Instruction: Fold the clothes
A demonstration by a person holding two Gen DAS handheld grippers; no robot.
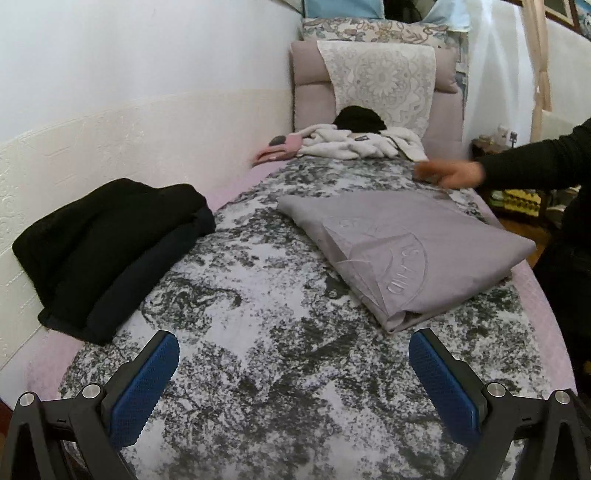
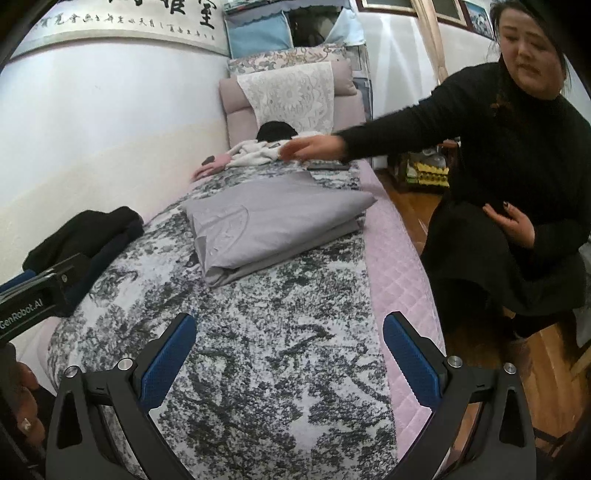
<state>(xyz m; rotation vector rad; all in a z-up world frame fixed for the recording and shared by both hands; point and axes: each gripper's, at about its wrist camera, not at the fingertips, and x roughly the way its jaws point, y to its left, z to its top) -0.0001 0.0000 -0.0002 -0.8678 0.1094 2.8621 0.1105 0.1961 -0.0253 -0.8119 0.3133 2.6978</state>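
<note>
Your left gripper [image 1: 293,354] and right gripper [image 2: 290,339] both hang spread and empty over bare patterned bedspread [image 2: 280,369], the folded grey garment [image 1: 406,251] ahead near the bed's right edge, black clothes [image 1: 110,251] along the wall.

"GenRobot.AI" in white letters on the black body of the left gripper [image 2: 35,291], seen at the left edge of the right wrist view. Embossed round emblem on the folded grey garment [image 1: 406,251], ahead & right of the left gripper's fingers; reads approx. "ISLAND", remaining letters too faint. Calligraphy scroll [image 2: 122,22] on the wall, far ahead-left of the right gripper: large black Chinese chars plus a row of small ones, not legible.
</note>
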